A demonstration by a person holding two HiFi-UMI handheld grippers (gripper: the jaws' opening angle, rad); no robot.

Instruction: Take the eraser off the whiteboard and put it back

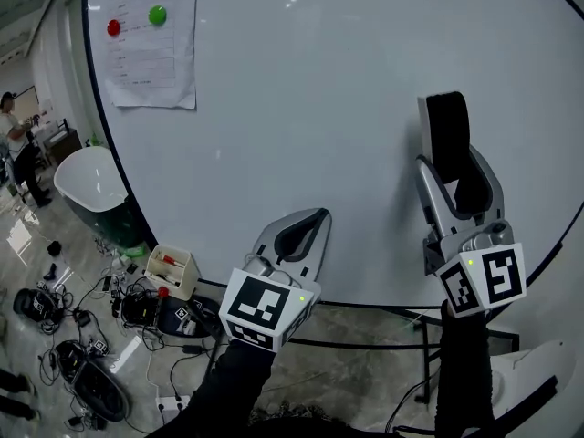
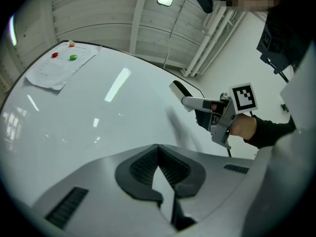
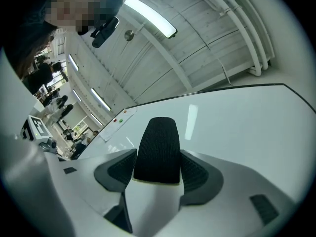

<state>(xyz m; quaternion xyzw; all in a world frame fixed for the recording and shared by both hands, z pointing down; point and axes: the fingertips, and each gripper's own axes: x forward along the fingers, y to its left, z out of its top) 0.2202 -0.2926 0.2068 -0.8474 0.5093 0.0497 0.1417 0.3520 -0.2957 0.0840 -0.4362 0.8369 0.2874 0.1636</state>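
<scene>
The eraser (image 1: 447, 126), a white block with a black felt face, stands upright in front of the whiteboard (image 1: 319, 108), right of centre. My right gripper (image 1: 459, 185) is shut on its lower end, and the felt (image 3: 157, 149) rises between the two pads. In the left gripper view the eraser (image 2: 178, 89) is close to the board; whether it touches I cannot tell. My left gripper (image 1: 306, 231) hangs lower, near the board's bottom edge. Its jaws (image 2: 158, 154) are shut with nothing in them.
A paper sheet (image 1: 151, 39) hangs at the board's top left under a red magnet (image 1: 113, 27) and a green magnet (image 1: 158, 14). On the floor at left lie cables, a small open box (image 1: 172, 270) and a white tub (image 1: 87, 181). A person (image 1: 14, 144) stands far left.
</scene>
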